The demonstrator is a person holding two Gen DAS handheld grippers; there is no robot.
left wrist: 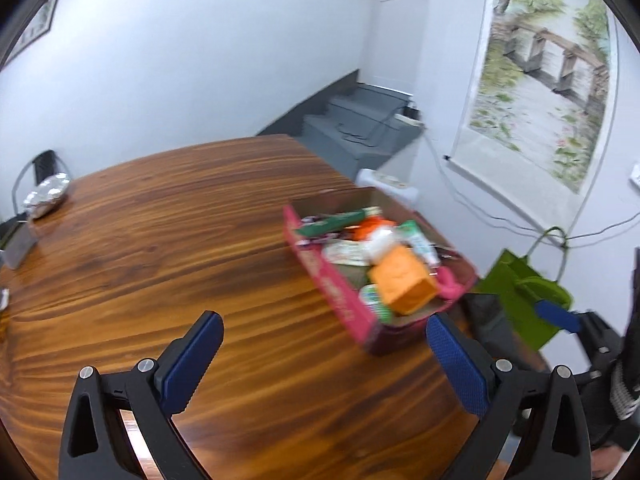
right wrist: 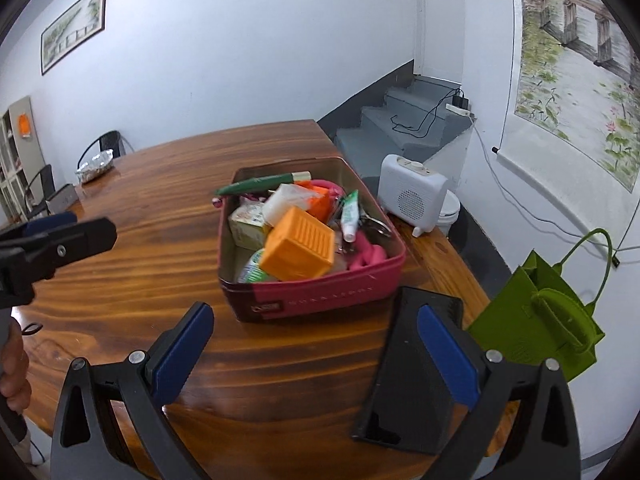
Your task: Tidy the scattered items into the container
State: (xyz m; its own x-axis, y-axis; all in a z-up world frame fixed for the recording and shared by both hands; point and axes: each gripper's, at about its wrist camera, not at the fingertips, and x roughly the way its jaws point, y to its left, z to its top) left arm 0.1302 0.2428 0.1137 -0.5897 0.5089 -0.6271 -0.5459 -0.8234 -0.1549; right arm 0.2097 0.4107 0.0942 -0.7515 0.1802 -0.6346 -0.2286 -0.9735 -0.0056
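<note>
Both grippers gape empty: the left gripper [left wrist: 324, 356] and right gripper [right wrist: 316, 344]. The pink tin [right wrist: 320, 296] (already heaped) sits dead ahead of the right, nearer it.

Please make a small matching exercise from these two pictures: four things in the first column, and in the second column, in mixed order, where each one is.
Things:
1. orange block
2. black flat case
3. green bag
4. foil dish

Places:
A. on the table's far side, near a chair
B. inside the pink tin
C. off the table's edge, on the right
D. flat on the table, to the right of the tin

Pairs: 1-B, 2-D, 3-C, 4-A
</note>
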